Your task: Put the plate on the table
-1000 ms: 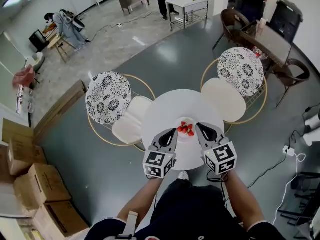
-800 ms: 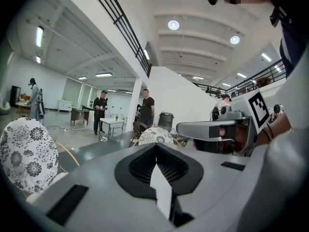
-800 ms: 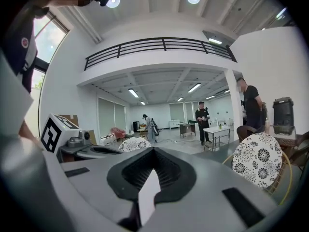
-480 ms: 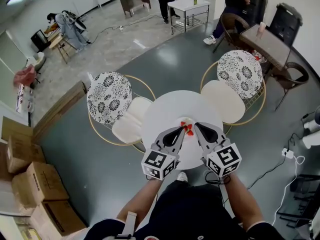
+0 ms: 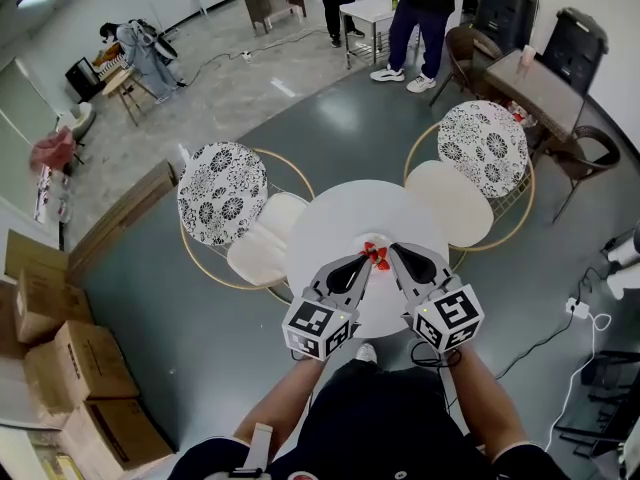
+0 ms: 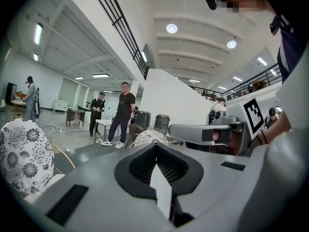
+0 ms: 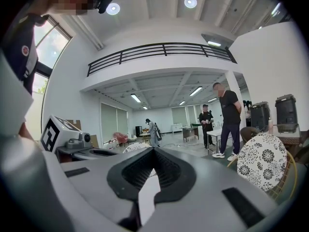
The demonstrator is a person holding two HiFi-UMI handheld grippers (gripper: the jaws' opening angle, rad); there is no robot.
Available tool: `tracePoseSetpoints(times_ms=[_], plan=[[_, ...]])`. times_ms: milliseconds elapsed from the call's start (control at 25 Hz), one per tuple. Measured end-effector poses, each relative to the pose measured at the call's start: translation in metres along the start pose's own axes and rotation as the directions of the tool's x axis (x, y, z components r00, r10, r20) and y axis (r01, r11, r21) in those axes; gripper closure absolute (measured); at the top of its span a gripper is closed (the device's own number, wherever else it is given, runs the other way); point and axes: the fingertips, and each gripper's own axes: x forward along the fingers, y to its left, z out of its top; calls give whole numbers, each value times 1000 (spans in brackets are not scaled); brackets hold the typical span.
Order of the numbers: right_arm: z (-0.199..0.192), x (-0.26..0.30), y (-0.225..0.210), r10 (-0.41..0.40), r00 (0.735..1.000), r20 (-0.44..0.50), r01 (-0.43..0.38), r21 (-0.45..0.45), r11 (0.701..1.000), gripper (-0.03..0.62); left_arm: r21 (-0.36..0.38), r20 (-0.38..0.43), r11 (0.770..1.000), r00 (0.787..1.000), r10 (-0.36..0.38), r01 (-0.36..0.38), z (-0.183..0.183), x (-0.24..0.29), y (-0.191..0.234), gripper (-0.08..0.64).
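Your left gripper [image 5: 355, 266] and right gripper [image 5: 402, 260] each clamp the rim of the white plate [image 6: 161, 195], one from either side. Its thin edge shows pinched between both pairs of jaws. Small red pieces of food [image 5: 376, 256] sit on it. White on white, the plate's outline is lost against the round table [image 5: 335, 218] beneath, so you can't tell whether it rests there or hangs just above. A left chair [image 5: 222, 193] and a right chair [image 5: 484, 146], both with patterned backs, stand beside the table on the glossy grey floor [image 5: 350, 118]. People [image 5: 425, 8] stand beyond.
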Motion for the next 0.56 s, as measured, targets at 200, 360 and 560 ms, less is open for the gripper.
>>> tracePoseSetpoints(times_ms=[200, 360, 560], plan=[[0, 0, 0, -2, 1000, 2, 2, -3, 1000, 588, -5, -3, 1000, 1000, -3, 3, -1, 0, 0, 554], [2, 0, -2, -5, 1000, 3, 5, -6, 1000, 588, -7, -4, 1000, 1000, -5, 5, 0, 1, 0, 554], [3, 3, 0, -7, 1000, 6, 7, -10, 1000, 588, -12, -3, 1000, 1000, -11, 11, -1, 0, 1, 554]])
